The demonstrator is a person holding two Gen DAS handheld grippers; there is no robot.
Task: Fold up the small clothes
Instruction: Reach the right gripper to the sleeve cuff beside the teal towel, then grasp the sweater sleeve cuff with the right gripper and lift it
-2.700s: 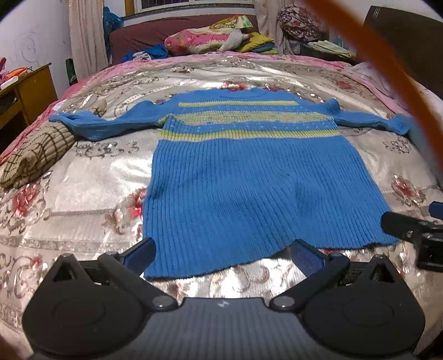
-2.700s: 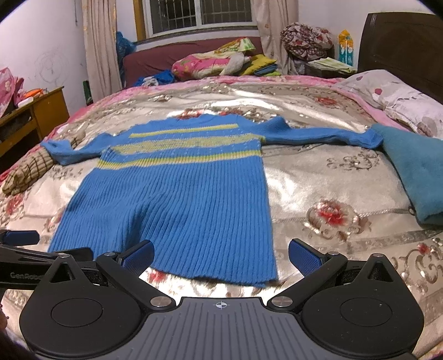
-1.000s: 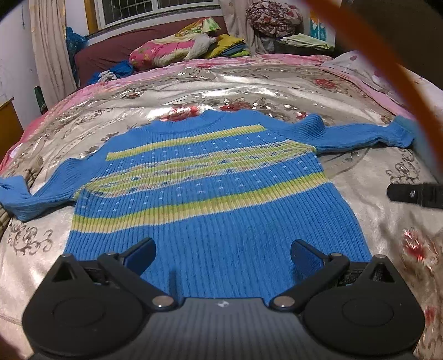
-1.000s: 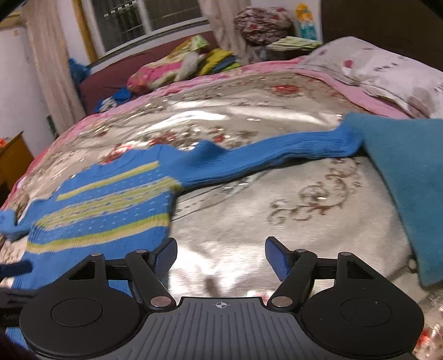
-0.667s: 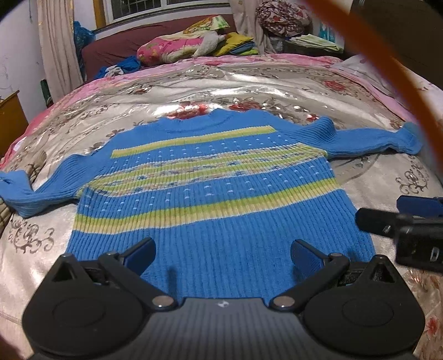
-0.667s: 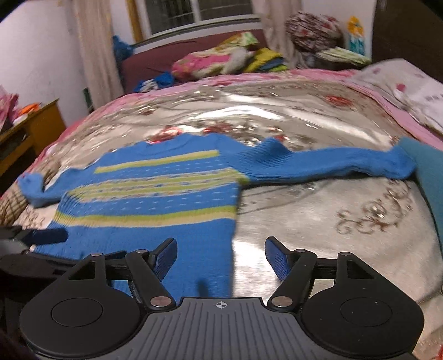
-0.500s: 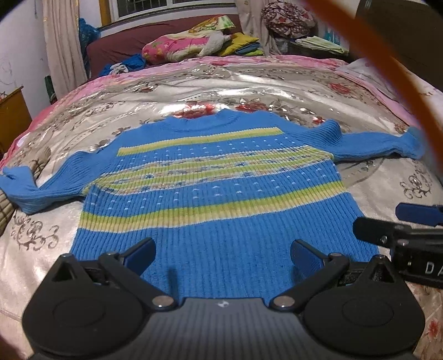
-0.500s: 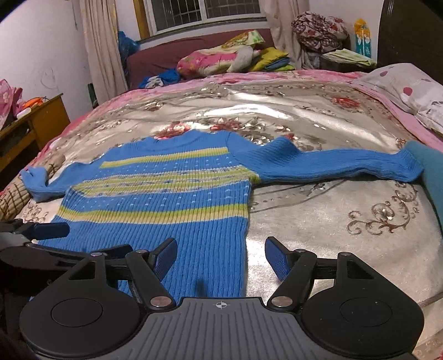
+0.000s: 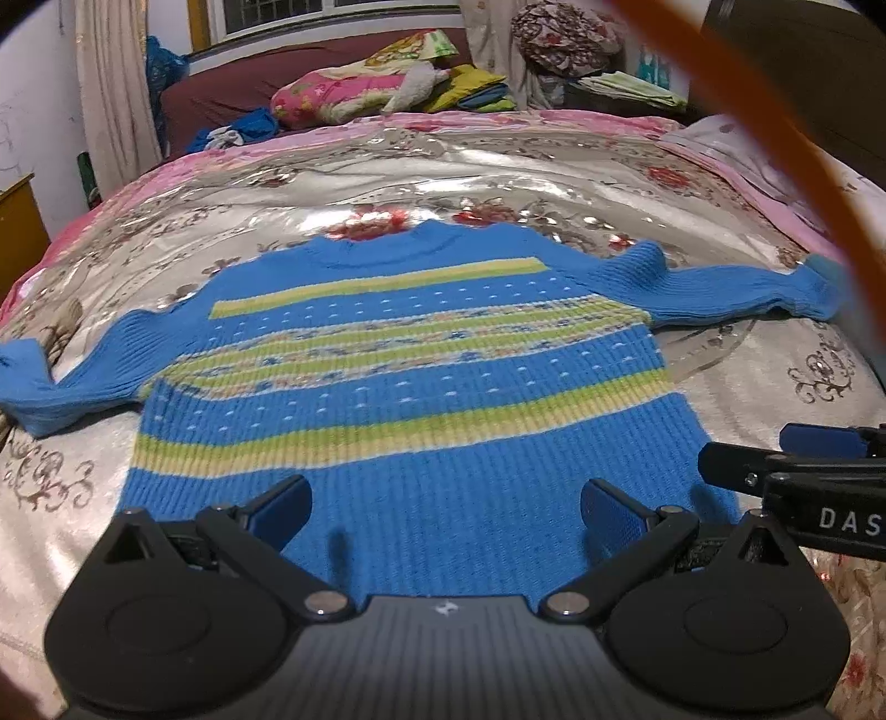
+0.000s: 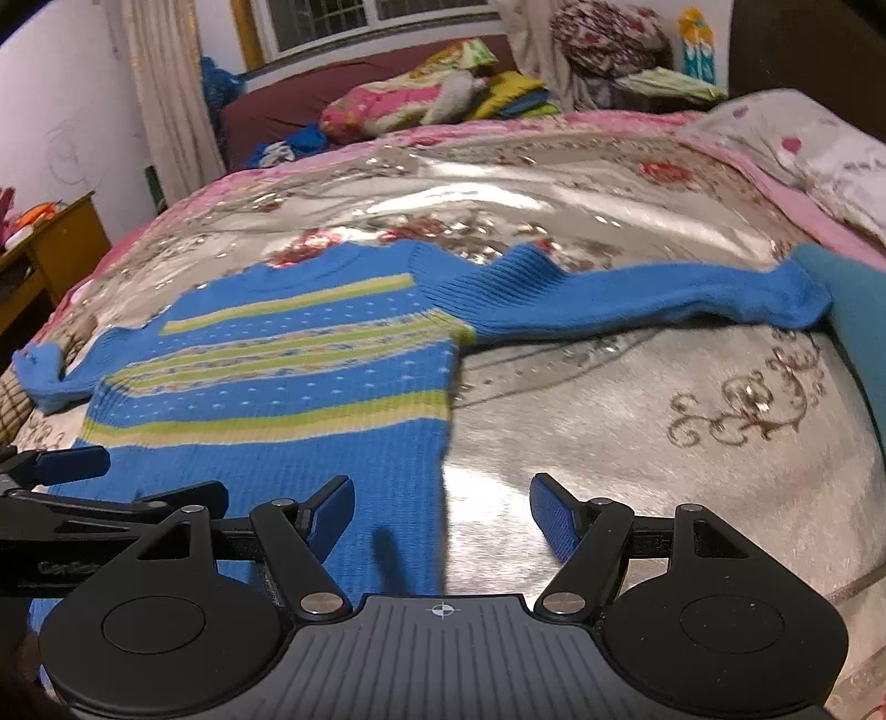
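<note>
Bed: a shiny silver bedspread (image 9: pixel 554 183) with red flowers and brown scrollwork is spread over it, edged in pink at the far side.
Room, left to right: a wooden cabinet (image 10: pixel 66 243) is seen at the left wall, then a pale curtain (image 10: pixel 177 111) beside a barred window (image 10: pixel 376 16), a dark red headboard-like piece with a heap of bright bedding (image 10: pixel 421 99) against it, and a dark wooden panel (image 10: pixel 803 55) at the far right.
Beside the sweater: a checked cloth (image 10: pixel 11 399) lies at the left edge of the bed, and a teal cloth (image 10: pixel 853 310) lies at the right, touching the sweater's right cuff.
Sweater (image 9: pixel 410 387): blue ribbed knit, laid flat and face up on the bedspread, neck toward the window, both sleeves stretched out sideways; yellow-green bands and small white flecks cross the chest.
Left tool (image 9: pixel 446 504): its blue-padded jaws are spread wide above the lower body of the sweater; nothing is pinched between them.
Right tool (image 10: pixel 440 518): its jaws are spread apart over the sweater's right side edge, half over knit and half over bedspread; nothing is held.
</note>
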